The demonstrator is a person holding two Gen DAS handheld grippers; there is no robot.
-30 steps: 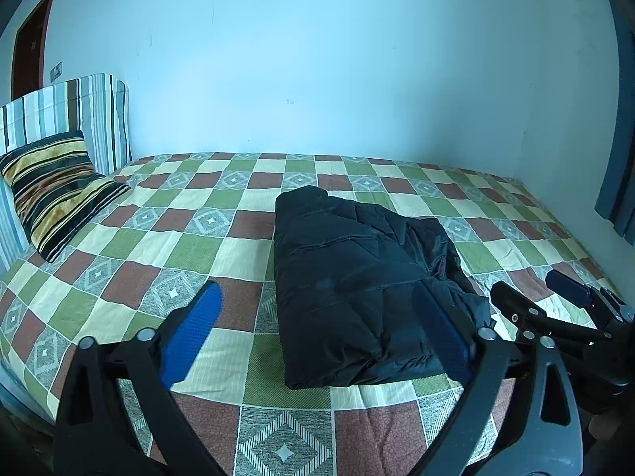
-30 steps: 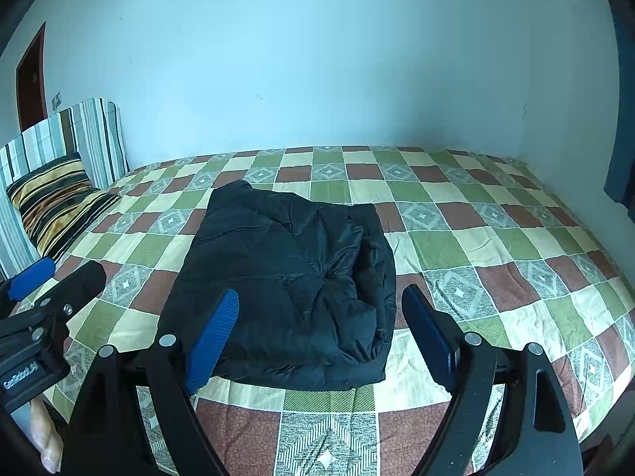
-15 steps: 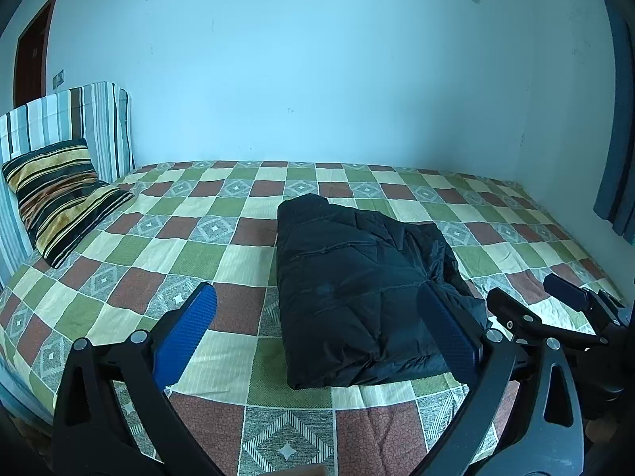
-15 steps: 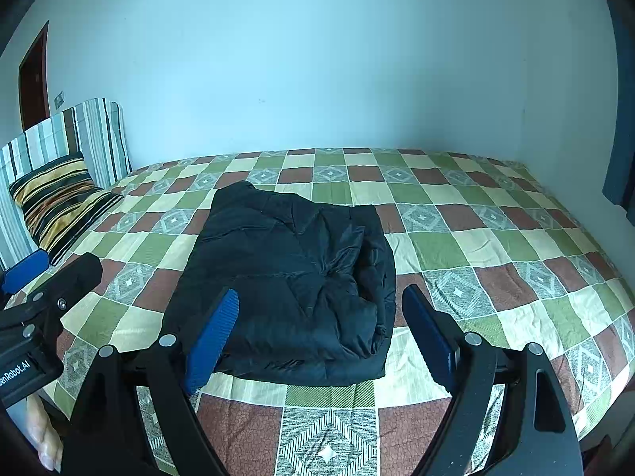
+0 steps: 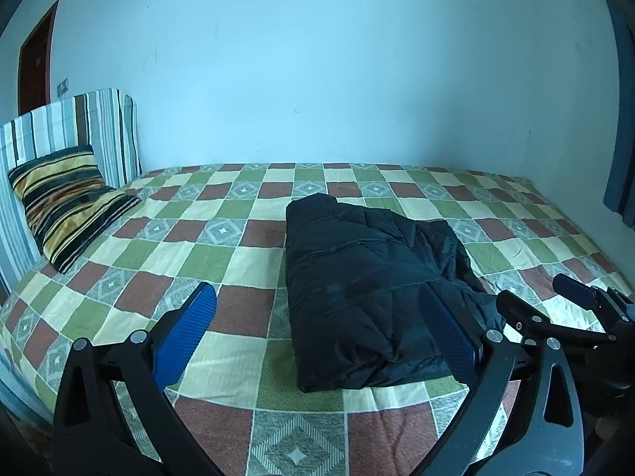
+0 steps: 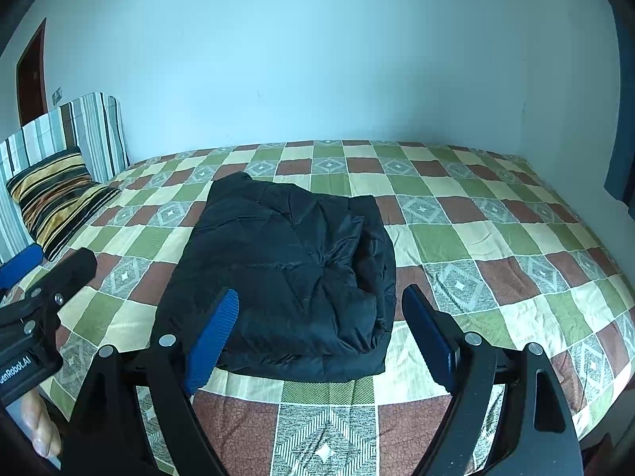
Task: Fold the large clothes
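Observation:
A black padded jacket [image 5: 369,289] lies folded into a compact bundle on the checkered bed; it also shows in the right wrist view [image 6: 293,277]. My left gripper [image 5: 317,317] is open and empty, held above the near edge of the bed, in front of the jacket's left part. My right gripper [image 6: 321,317] is open and empty, in front of the jacket's near edge. Neither touches the jacket. The right gripper shows at the right edge of the left wrist view [image 5: 555,309], and the left gripper at the left edge of the right wrist view [image 6: 47,277].
The bed [image 5: 198,246] has a green, red and cream checkered cover. A striped pillow [image 5: 67,198] leans on a striped headboard cushion [image 5: 79,127] at the left. A pale wall stands behind, a dark curtain [image 5: 623,119] at the right, a door [image 5: 35,63] at far left.
Both grippers have tilted up and drawn back slightly, so the bed and jacket sit lower in view. The jacket has not moved. Both stay open.

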